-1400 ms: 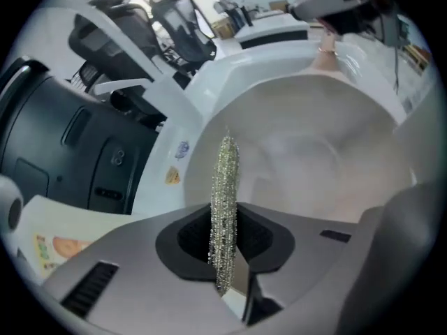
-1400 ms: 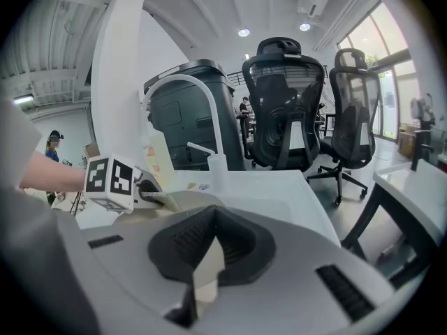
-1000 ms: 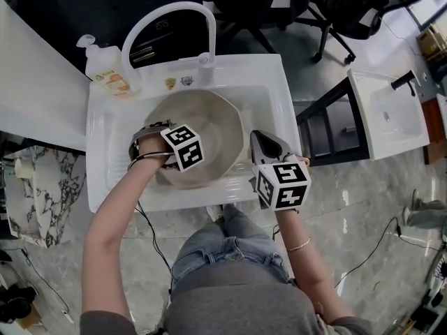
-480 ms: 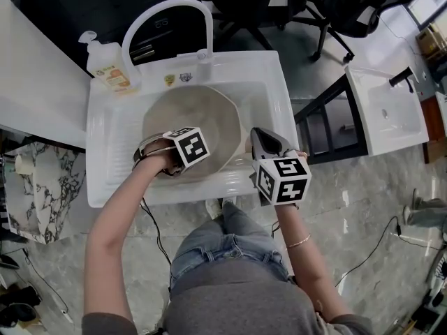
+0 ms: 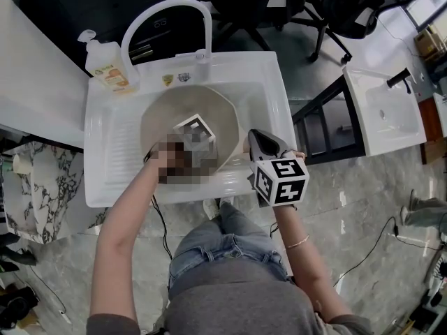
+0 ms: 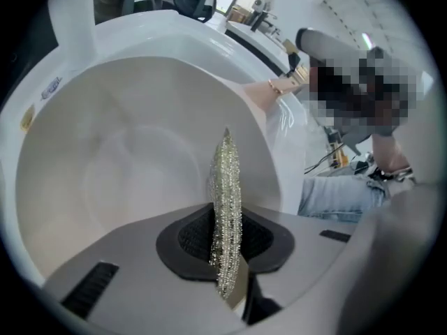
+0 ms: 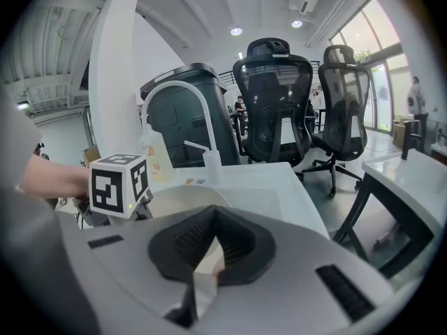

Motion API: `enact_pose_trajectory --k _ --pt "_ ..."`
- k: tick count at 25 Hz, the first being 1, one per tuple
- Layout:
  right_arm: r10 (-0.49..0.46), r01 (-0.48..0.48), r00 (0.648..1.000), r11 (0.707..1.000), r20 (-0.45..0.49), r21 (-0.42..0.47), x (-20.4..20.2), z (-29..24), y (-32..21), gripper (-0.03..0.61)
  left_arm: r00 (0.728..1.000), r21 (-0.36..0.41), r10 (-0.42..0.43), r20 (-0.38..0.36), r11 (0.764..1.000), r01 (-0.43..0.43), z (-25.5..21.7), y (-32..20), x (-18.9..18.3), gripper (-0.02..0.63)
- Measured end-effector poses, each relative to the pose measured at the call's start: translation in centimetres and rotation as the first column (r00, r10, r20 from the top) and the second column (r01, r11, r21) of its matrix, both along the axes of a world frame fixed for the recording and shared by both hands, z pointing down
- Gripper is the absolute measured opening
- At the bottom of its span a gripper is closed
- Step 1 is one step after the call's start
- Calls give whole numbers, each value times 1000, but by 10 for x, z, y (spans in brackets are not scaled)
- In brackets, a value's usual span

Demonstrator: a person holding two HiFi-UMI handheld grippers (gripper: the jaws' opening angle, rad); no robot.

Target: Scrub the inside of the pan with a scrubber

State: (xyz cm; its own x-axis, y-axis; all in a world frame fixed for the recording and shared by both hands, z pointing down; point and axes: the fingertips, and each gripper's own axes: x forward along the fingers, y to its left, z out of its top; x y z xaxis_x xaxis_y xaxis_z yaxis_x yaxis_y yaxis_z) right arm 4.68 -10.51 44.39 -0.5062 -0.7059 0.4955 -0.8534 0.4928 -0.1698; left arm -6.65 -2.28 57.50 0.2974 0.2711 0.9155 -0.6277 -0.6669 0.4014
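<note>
A pale beige pan (image 5: 174,114) lies in the white sink (image 5: 265,82). My left gripper (image 5: 198,137) is down inside the pan, near its middle, partly under a mosaic patch. It is shut on a silvery wire scrubber (image 6: 225,208), which stands on edge between the jaws over the pan's inner wall (image 6: 119,180). My right gripper (image 5: 257,145) stays at the pan's right edge. In the right gripper view this gripper (image 7: 211,253) is shut on a pale piece that looks like the pan's handle (image 7: 208,274).
A white arched faucet (image 5: 167,16) and a soap bottle (image 5: 105,65) stand at the sink's back rim. A black frame (image 5: 328,128) and a second white basin (image 5: 387,114) are to the right. Office chairs (image 7: 276,96) stand beyond the sink.
My left gripper has slid with the scrubber from the pan's near-left rim to its middle. The right gripper has held its place.
</note>
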Motion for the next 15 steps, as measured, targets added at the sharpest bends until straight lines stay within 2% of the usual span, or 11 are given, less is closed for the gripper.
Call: enact_pose_trajectory --k 4,7,11,15 --pt "-8 8 1000 1000 -1 2 -1 -1 -2 11 993 -20 -66 -99 998 65 -8 -3 24 64" --pt "-14 14 1000 1000 -2 5 -3 -2 -4 11 974 -39 -127 -186 992 122 -16 -10 39 64" --pt "-17 17 1000 1000 -5 4 -2 -1 -6 11 929 -75 -214 -301 977 200 -28 -20 52 64" --pt "-16 16 1000 1000 -8 -1 1 0 -12 11 861 -117 -312 -401 950 290 -37 -34 59 64"
